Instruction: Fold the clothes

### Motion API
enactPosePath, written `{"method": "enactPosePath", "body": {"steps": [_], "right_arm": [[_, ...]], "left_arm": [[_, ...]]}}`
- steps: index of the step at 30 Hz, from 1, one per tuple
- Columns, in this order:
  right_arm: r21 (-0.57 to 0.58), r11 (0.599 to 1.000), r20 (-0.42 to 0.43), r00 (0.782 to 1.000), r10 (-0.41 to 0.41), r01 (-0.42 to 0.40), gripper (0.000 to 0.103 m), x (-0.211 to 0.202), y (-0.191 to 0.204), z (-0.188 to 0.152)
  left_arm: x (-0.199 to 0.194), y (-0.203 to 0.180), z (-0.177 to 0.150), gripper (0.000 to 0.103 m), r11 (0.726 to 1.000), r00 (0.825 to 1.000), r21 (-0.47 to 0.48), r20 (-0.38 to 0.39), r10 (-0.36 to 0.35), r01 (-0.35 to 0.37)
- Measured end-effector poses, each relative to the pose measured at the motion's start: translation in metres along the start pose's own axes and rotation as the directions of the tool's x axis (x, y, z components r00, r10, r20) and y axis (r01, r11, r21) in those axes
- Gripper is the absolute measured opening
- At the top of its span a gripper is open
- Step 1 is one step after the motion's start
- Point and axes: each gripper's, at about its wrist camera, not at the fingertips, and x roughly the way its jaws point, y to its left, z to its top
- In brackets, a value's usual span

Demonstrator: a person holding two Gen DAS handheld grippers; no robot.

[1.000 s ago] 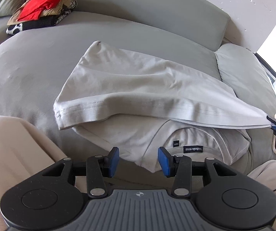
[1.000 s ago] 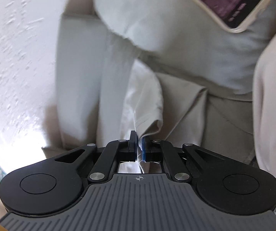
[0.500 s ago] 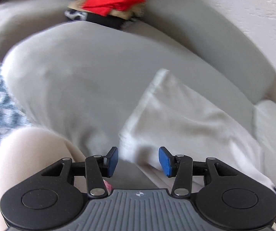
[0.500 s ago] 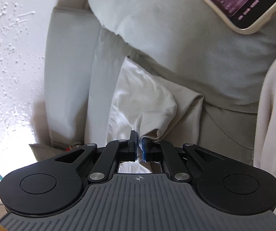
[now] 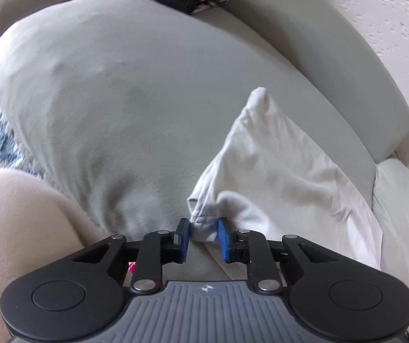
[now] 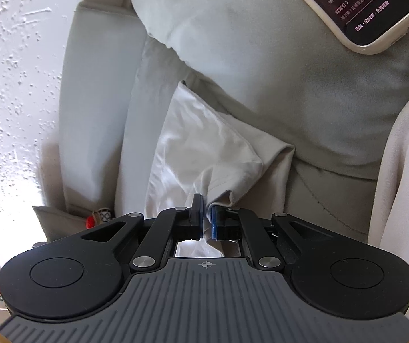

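A grey sofa carries a white T-shirt, lying on its seat cushion beside the backrest. The left hand-held gripper is closing its jaws on the shirt's hemmed corner. The right hand-held gripper is clamped tight on another bunched edge of the shirt.
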Motion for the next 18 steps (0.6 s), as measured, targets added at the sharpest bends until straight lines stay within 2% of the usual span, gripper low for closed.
{"method": "enactPosePath", "body": {"steps": [2,5,8,12,14,16,18], "right_arm": [[-0.008,1.0,0.005,1.0,-0.006,0.006,0.006,-0.001,0.001,0.001],[-0.028,0.999,0.015,1.0,-0.015,0.015,0.006,-0.003,0.004,0.001],[-0.07,0.997,0.028,0.999,-0.031,0.033,0.006,-0.009,0.016,0.004],[-0.113,0.992,0.047,0.997,-0.055,0.06,0.003,-0.021,0.034,0.01],[-0.133,0.988,0.056,0.996,-0.071,0.078,0.003,-0.029,0.041,0.014],[-0.166,0.98,0.073,0.992,-0.098,0.109,0.003,-0.035,0.045,0.016],[-0.223,0.959,0.094,0.984,-0.155,0.172,0.003,-0.036,0.044,0.013]], "left_arm": [[-0.002,-0.001,0.001,0.005,1.0,1.0,0.007,-0.004,-0.001,0.001],[-0.013,-0.003,0.006,0.003,1.0,1.0,-0.001,-0.013,-0.005,0.005],[-0.031,-0.004,0.018,0.003,0.999,0.999,-0.004,-0.01,-0.052,0.052],[-0.059,-0.002,0.045,0.003,0.983,0.984,-0.063,-0.013,-0.176,0.175],[-0.065,0.001,0.059,0.003,0.971,0.972,-0.087,-0.044,-0.229,0.225],[-0.065,0.006,0.069,0.003,0.971,0.97,-0.09,-0.083,-0.23,0.223],[-0.055,0.004,0.068,0.003,0.984,0.975,-0.051,-0.136,-0.174,0.169]]}}
